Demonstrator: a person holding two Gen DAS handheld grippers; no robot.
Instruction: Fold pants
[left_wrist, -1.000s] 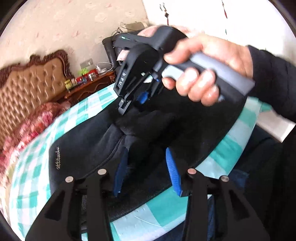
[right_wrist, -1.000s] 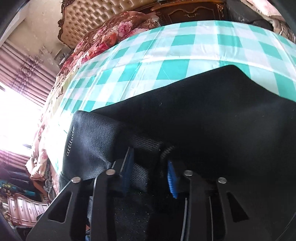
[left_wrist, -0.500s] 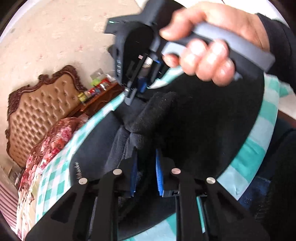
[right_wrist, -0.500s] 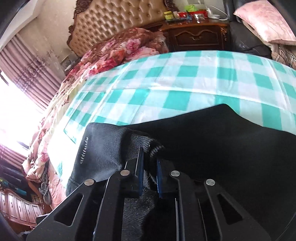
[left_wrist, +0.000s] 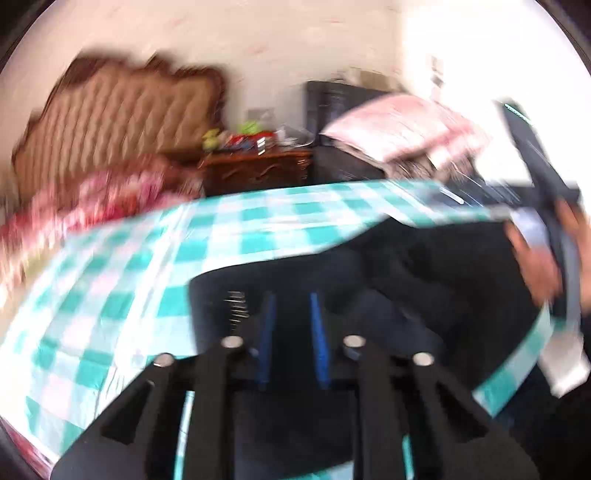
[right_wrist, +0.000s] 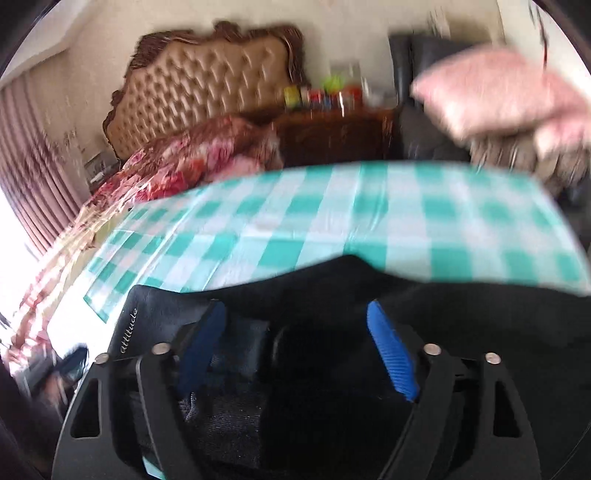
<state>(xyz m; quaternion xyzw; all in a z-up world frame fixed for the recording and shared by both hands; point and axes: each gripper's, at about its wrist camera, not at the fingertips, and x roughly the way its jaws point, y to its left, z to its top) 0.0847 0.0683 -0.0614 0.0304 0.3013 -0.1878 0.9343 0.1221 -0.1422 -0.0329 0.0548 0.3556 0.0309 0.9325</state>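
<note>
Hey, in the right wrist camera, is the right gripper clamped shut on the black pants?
No. The right gripper has its blue pads spread wide and opening, clear of the black pants.

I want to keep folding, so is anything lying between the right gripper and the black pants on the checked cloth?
Nothing visible is. The right gripper hangs directly over the black pants, its jaws opening and its blue pads off the fabric. The checked cloth beyond looks bare.
</note>
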